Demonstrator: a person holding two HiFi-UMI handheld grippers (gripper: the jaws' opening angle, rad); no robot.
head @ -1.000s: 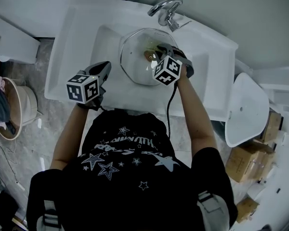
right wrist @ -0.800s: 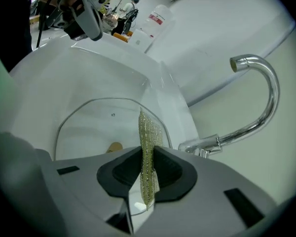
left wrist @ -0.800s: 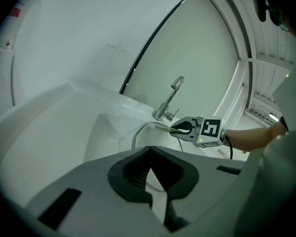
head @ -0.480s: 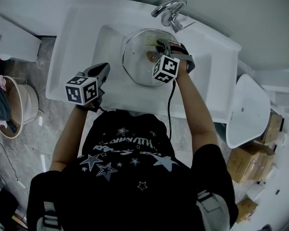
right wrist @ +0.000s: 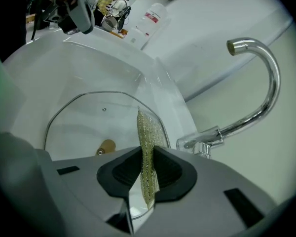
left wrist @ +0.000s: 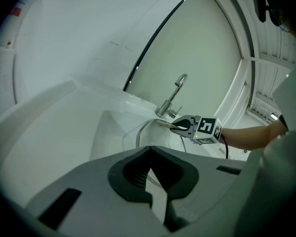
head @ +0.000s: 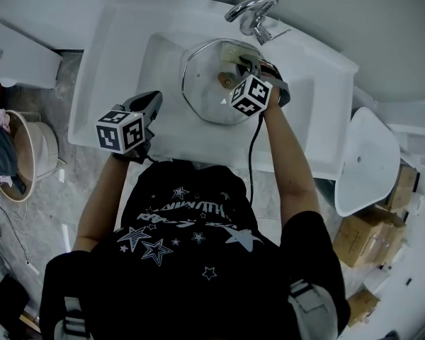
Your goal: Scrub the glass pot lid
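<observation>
White sink (head: 127,62) is holding the slippery-looking, fragile glass pot lid (head: 202,94), best steadied at its knob (head: 227,82); right tongs (right wrist: 147,157) are clenching a scourer (right wrist: 147,132), left tongs (left wrist: 149,154) closed, empty.

The sink (head: 113,62) is seen as plain white, and the faucet (right wrist: 264,83) as shiny chrome. The glass pot lid (right wrist: 84,122) is clear, with a silver rim and a tan knob (right wrist: 107,146). The scrubbing cloth (right wrist: 147,142) is yellow-green with a glittering mesh pattern. The left gripper (left wrist: 149,177) and the right gripper (right wrist: 147,181) are coloured grey, with black pads (right wrist: 121,169) (their cubes (head: 120,129) are printed with black-and-white squares). White stars are printed on the black T-shirt (head: 191,239).
</observation>
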